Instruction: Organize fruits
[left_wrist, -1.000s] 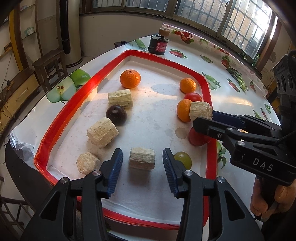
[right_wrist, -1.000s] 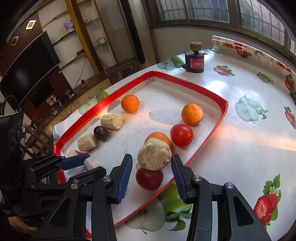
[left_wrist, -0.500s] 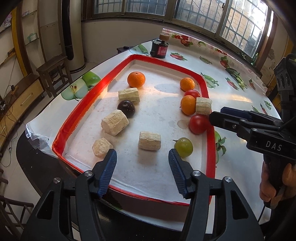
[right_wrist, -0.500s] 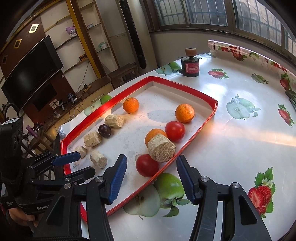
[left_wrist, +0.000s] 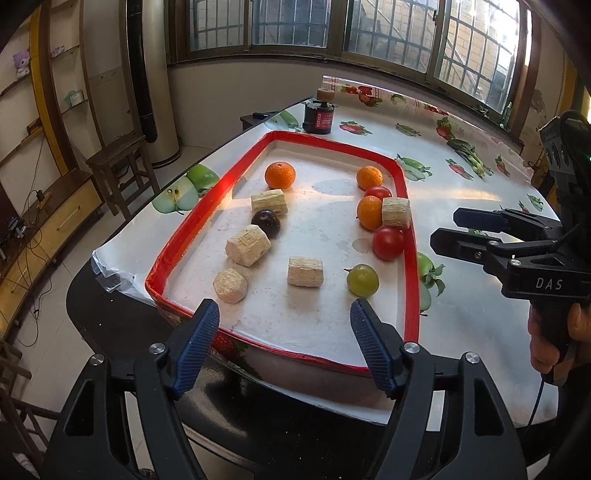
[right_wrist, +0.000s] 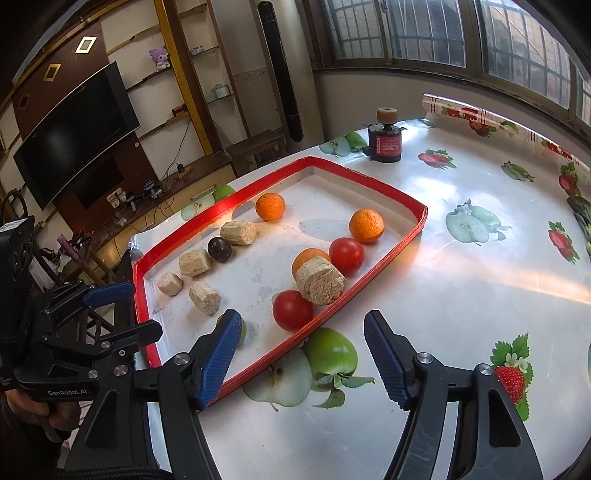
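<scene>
A red-rimmed white tray (left_wrist: 337, 152) (right_wrist: 388, 262) holds three oranges, two tomatoes, a dark plum (left_wrist: 265, 223) (right_wrist: 219, 249), a green grape-like fruit (left_wrist: 362, 280) and several tan cylinder blocks. One block (left_wrist: 396, 213) (right_wrist: 320, 280) leans against an orange (left_wrist: 369, 212) and a tomato (left_wrist: 388, 242) (right_wrist: 293, 309) by the tray's right rim. My left gripper (left_wrist: 284, 339) is open and empty above the tray's near edge. My right gripper (right_wrist: 301, 356) is open and empty over the tray's right rim; it also shows in the left wrist view (left_wrist: 448, 230).
A dark jar with a cork lid (left_wrist: 320, 116) (right_wrist: 385, 137) stands on the fruit-print tablecloth (right_wrist: 480, 258) beyond the tray. A wooden stool (left_wrist: 118, 162) stands on the floor to the left of the table. The table's near edge (left_wrist: 280, 413) is dark.
Both grippers have pulled back and up from the tray and opened wider. The block that sat between the right gripper's fingers now rests in the tray against the orange and tomato.
</scene>
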